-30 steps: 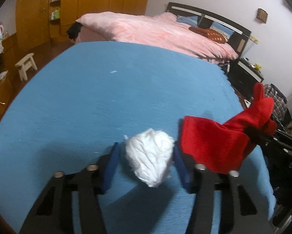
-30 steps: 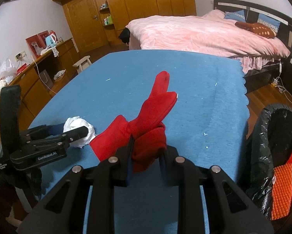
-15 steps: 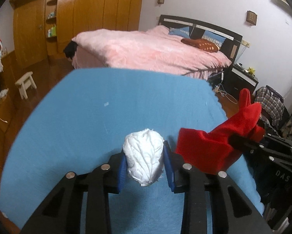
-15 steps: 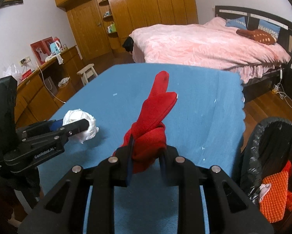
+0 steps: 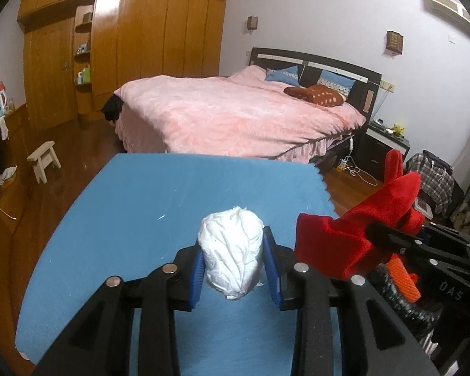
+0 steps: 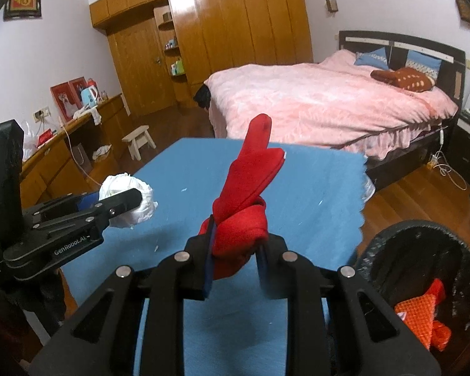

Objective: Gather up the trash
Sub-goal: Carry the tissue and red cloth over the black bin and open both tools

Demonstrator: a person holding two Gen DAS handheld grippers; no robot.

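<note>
**Red cloth and white paper wad both gripped above the blue table**

Red fabric, bunched and knotted, sits clamped between the blue pads of the right gripper (image 6: 235, 255), its loose end sticking up over the blue table (image 6: 313, 194). The red cloth (image 6: 247, 188) is lifted off the surface. Just to the right and below, a bin lined with a black bag (image 6: 423, 241) stands beside the table's edge, with an orange mesh item (image 6: 418, 316) lying inside it.

On the left, the left gripper (image 5: 235, 266) has its jaws closed narrowly around a crumpled white paper wad (image 5: 231, 253), held between blue pads (image 5: 196, 269) and raised above the table. From the right wrist view the same wad shows at the tip of the left tool, well apart from the bin.

Behind the table stands a bed with a pink cover (image 5: 235, 116), a wooden wardrobe (image 5: 140, 40) along the far wall, and a small white stool (image 5: 43, 161) on the wooden floor.
</note>
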